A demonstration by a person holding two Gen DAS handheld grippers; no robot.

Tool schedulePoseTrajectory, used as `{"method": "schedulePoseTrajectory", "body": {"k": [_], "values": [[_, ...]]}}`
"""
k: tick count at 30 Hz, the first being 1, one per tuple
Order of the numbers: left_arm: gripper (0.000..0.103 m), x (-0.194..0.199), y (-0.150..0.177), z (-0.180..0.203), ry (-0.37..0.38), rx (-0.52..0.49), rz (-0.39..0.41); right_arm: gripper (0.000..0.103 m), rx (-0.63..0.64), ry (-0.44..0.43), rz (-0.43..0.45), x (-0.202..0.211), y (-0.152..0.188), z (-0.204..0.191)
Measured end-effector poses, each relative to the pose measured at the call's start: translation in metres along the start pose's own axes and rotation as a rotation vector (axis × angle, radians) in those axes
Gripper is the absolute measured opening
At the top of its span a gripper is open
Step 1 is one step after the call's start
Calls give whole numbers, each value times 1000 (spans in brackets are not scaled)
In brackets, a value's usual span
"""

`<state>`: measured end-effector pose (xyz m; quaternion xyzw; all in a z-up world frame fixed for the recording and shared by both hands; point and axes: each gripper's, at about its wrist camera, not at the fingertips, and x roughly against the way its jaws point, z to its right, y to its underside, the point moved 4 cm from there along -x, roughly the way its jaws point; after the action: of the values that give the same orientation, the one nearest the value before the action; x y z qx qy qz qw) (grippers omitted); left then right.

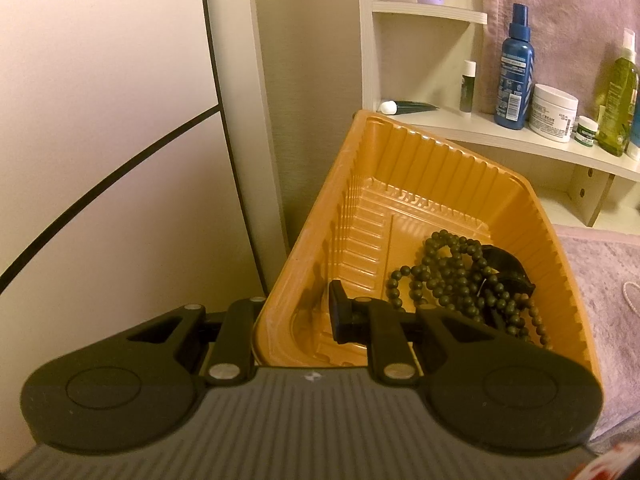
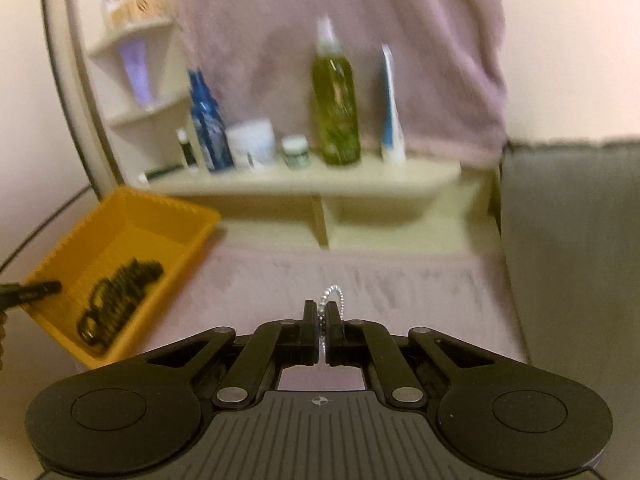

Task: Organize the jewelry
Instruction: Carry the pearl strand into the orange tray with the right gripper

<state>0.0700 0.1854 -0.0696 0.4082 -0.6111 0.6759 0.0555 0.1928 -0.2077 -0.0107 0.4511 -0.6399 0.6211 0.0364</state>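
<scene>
The orange tray (image 1: pixel 400 184) sits tilted, its near-left wall pinched between the narrow fingers of the left gripper (image 1: pixel 296 316), one pad inside, the other outside the wall. In it lies a heap of dark green beads (image 1: pixel 452 280) with a black bangle-like piece (image 1: pixel 506 268) on top, all gathered toward the lower right side. Over to the right gripper (image 2: pixel 322 330): fingers closed tight on a thin silvery chain (image 2: pixel 332 294), a loop of it poking up past the tips, above the pink towel (image 2: pixel 420 280).

Behind the tray runs a cream shelf (image 1: pixel 500 136) carrying a blue spray bottle (image 1: pixel 514 76), a white jar (image 1: pixel 554 112) and a green bottle (image 1: pixel 616 96) (nothing stands between chain and tray).

The right wrist view, blurred, shows the tray at its left with the left gripper's finger at the wall; the left view catches only a pale loop at the towel's right edge, too small to identify.
</scene>
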Motion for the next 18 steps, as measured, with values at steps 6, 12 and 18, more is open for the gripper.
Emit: {"method": "schedulePoseTrajectory", "body": {"k": [6, 12, 18], "values": [[16, 2, 0, 0, 7, 1, 4, 3, 56, -43, 47, 12, -35, -17], [16, 4, 0, -1, 15, 6, 9, 3, 119, -114, 94, 16, -61, -47], [16, 5, 0, -2, 24, 10, 10, 3, 163, -207, 152, 17, -87, -86]]}}
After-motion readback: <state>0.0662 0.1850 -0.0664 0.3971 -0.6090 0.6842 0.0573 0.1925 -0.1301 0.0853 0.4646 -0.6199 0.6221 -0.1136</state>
